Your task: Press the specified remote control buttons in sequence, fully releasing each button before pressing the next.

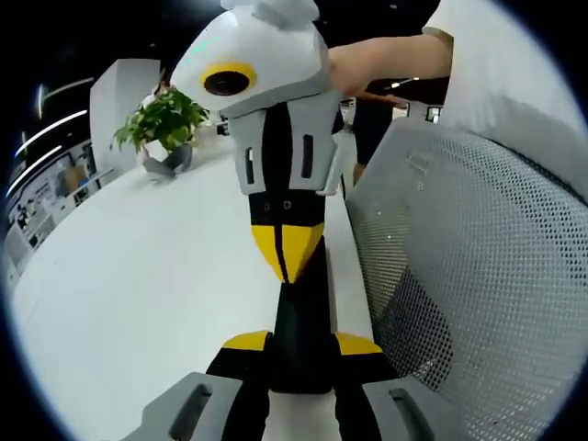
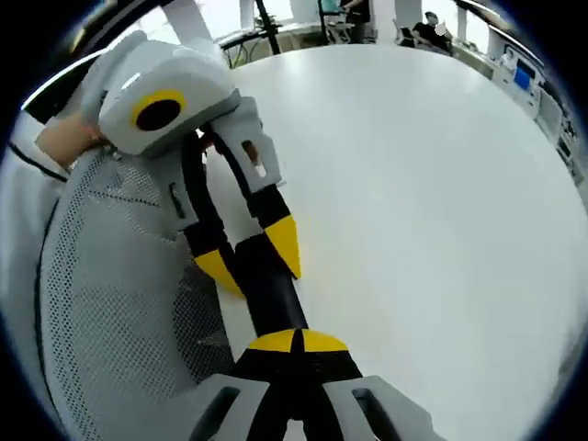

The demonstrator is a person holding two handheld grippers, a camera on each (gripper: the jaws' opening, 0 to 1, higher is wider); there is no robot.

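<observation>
A slim black remote control (image 1: pixel 301 317) is held at the edge of the white table (image 1: pixel 138 276). My left gripper (image 1: pixel 303 344) is shut on its near end, one yellow tip on each side. My right gripper (image 1: pixel 288 255) comes down from the top of the left gripper view, shut, its joined yellow tips touching the remote's far end. In the right gripper view the remote (image 2: pixel 272 299) runs from my right gripper's closed tips (image 2: pixel 299 342) up to my left gripper (image 2: pixel 253 257), which clamps it from both sides. The buttons are hidden.
A grey mesh chair back (image 1: pixel 478 266) stands close beside the table edge, also visible as the chair back (image 2: pixel 101 303). A potted plant (image 1: pixel 165 124) sits at the table's far side. A person's arm (image 1: pixel 386 60) reaches in behind the right gripper. The wide white tabletop (image 2: pixel 432 184) spreads out beyond.
</observation>
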